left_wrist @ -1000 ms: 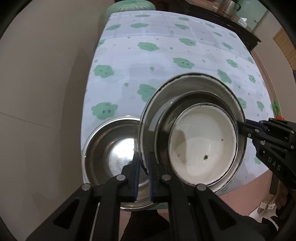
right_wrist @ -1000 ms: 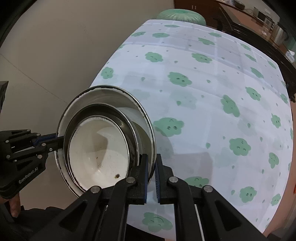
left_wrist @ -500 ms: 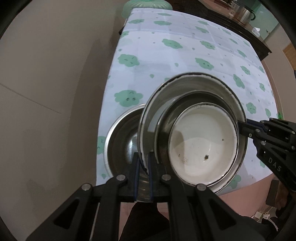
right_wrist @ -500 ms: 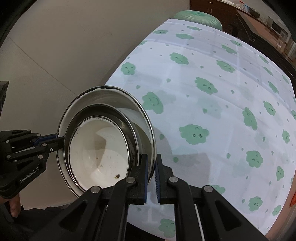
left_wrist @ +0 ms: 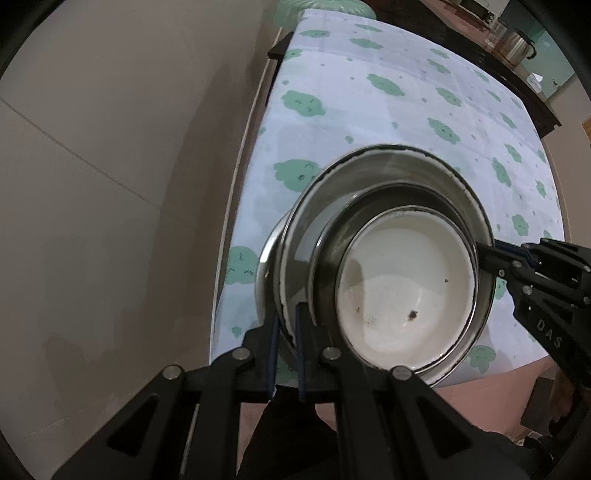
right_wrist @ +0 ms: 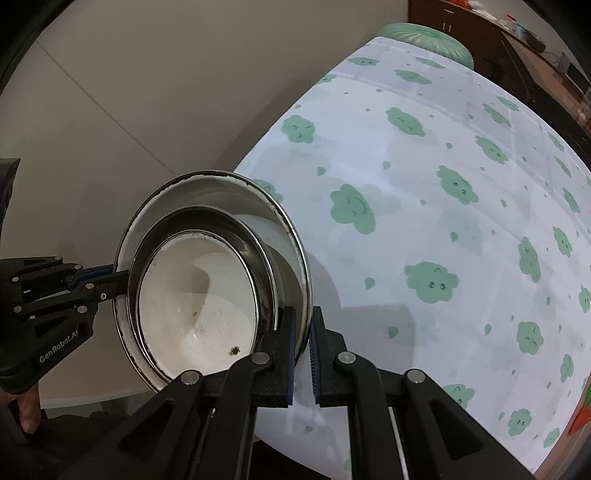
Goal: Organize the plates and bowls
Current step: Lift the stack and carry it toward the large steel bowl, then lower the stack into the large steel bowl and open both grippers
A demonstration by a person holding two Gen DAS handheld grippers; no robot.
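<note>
A stack of nested bowls hangs above the table's near left corner: a large steel outer bowl [left_wrist: 369, 173] [right_wrist: 229, 195], a smaller steel bowl [left_wrist: 332, 236] inside it, and a white bowl [left_wrist: 402, 288] [right_wrist: 195, 295] with dark specks innermost. My left gripper [left_wrist: 286, 321] [right_wrist: 114, 275] is shut on the outer bowl's rim at one side. My right gripper [right_wrist: 303, 325] [left_wrist: 487, 251] is shut on the opposite rim. Under the stack, another steel bowl [left_wrist: 266, 266] rests on the cloth; only a sliver of it shows in the left wrist view.
The table [left_wrist: 369, 110] [right_wrist: 443, 184] wears a white cloth with green cloud prints. A green stool [left_wrist: 325, 5] [right_wrist: 424, 37] stands at its far end. A kettle [left_wrist: 515, 40] sits on a dark sideboard behind. Beige floor lies to the left. A hand [right_wrist: 27, 410] shows at the lower left.
Both grippers have carried the stack sideways toward the table's left edge. The steel bowl on the cloth, open to view before, is now almost wholly covered by the stack.
</note>
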